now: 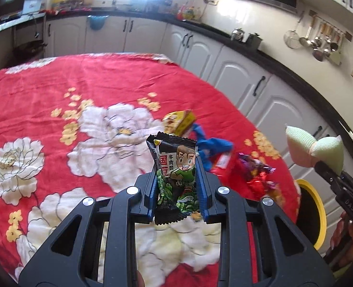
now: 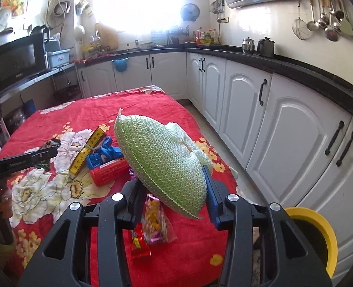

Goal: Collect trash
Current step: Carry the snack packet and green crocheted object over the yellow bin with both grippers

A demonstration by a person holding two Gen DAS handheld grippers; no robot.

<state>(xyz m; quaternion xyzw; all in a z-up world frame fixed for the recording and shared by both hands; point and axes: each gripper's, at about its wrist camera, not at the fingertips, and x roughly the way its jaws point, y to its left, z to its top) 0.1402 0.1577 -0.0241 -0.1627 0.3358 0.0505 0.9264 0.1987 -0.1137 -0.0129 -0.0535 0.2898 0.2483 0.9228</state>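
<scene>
The left gripper (image 1: 176, 179) pinches a glossy black crinkle-edged snack packet (image 1: 174, 174) upright between its blue pads, above the red floral tablecloth (image 1: 45, 91). The right gripper (image 2: 174, 189) clamps a puffy green foam-net sleeve (image 2: 162, 165), knobbly and pod-shaped, beside a round yellow-rimmed bin (image 2: 319, 227). Shiny wrappers (image 2: 152, 227), a crumpled blue glove (image 2: 104, 153) and a red tube (image 2: 109, 169) lie on the cloth.

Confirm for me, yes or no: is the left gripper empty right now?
No, the left gripper is clamped on a black snack packet with a cartoon figure, held upright between its blue pads above the red cloth.
</scene>
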